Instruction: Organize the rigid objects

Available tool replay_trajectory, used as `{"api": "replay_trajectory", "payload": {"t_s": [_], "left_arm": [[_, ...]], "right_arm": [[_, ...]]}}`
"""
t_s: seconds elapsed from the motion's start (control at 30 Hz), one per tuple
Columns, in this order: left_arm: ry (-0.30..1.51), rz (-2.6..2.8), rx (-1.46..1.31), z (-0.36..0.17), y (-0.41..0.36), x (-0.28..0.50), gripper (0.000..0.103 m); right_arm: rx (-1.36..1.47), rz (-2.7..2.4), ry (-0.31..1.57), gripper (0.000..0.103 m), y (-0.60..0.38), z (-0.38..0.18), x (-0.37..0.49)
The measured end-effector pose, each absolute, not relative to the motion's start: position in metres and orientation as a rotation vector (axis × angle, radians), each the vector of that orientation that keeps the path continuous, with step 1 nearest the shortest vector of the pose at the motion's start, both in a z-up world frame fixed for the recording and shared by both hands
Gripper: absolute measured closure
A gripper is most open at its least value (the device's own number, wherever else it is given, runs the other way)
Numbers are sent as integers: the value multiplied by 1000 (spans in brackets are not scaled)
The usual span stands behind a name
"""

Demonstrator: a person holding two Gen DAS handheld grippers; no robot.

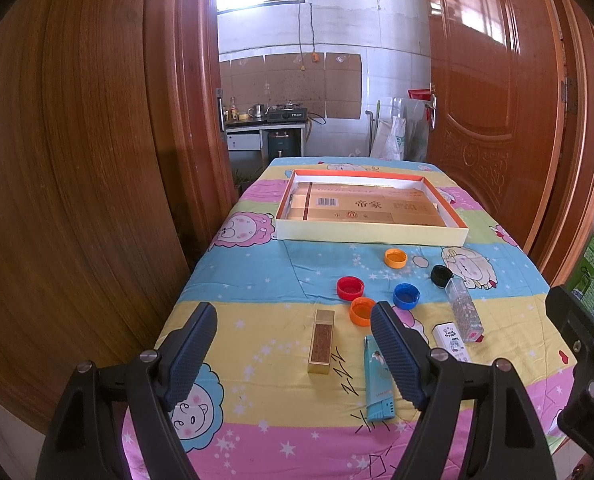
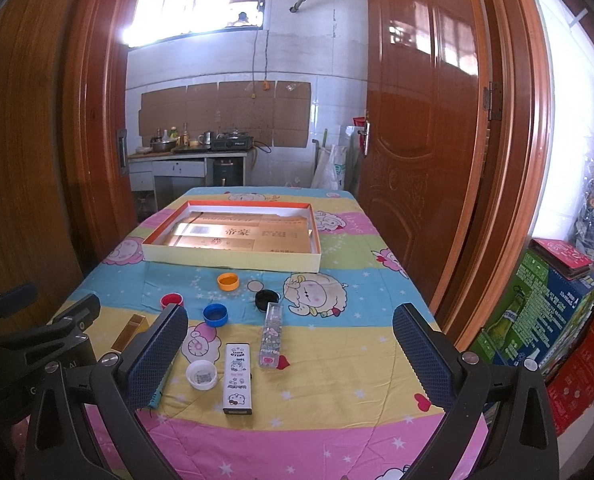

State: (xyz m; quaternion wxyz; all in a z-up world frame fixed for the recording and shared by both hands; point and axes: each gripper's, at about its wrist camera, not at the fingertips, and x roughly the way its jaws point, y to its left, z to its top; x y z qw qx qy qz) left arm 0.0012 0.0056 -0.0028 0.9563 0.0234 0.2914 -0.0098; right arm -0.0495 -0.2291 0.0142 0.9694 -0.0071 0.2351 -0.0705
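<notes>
A shallow open box [image 1: 371, 236] [image 2: 233, 261] with gold cartons inside lies at the table's far end. Near it lie bottle caps: orange [image 1: 395, 258] [image 2: 228, 281], red [image 1: 350, 287] [image 2: 172, 301], blue [image 1: 406, 295] [image 2: 215, 315], black [image 1: 441, 275] [image 2: 267, 299], a second orange [image 1: 361, 311] and a white one [image 2: 201, 374]. Closer lie a gold lighter [image 1: 321, 341] [image 2: 131, 332], a blue lighter [image 1: 378, 384], a white cartoon lighter [image 1: 451, 340] [image 2: 238, 378] and a clear patterned one [image 1: 465, 310] [image 2: 272, 334]. My left gripper [image 1: 295, 354] is open above the gold lighter. My right gripper [image 2: 293, 354] is open above the white lighter.
The table wears a colourful cartoon cloth [image 1: 257, 280] [image 2: 357, 360]. A wooden door [image 1: 497, 100] [image 2: 417, 120] stands open on the right, wood panelling [image 1: 77, 160] on the left. Stacked cartons [image 2: 545, 320] sit right of the table. A kitchen counter [image 2: 185, 156] lies beyond.
</notes>
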Motion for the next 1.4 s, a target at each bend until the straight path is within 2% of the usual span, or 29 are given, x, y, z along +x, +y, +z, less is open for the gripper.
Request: {"api": "replay_trajectory", "payload": {"t_s": [1.1, 1.4], "left_arm": [[595, -21, 49, -5, 5, -3, 24], [649, -15, 50, -19, 15, 5, 23]], "right_arm": [[-12, -138, 480, 1, -227, 13, -48], [25, -173, 510, 1, -257, 4, -43]]}}
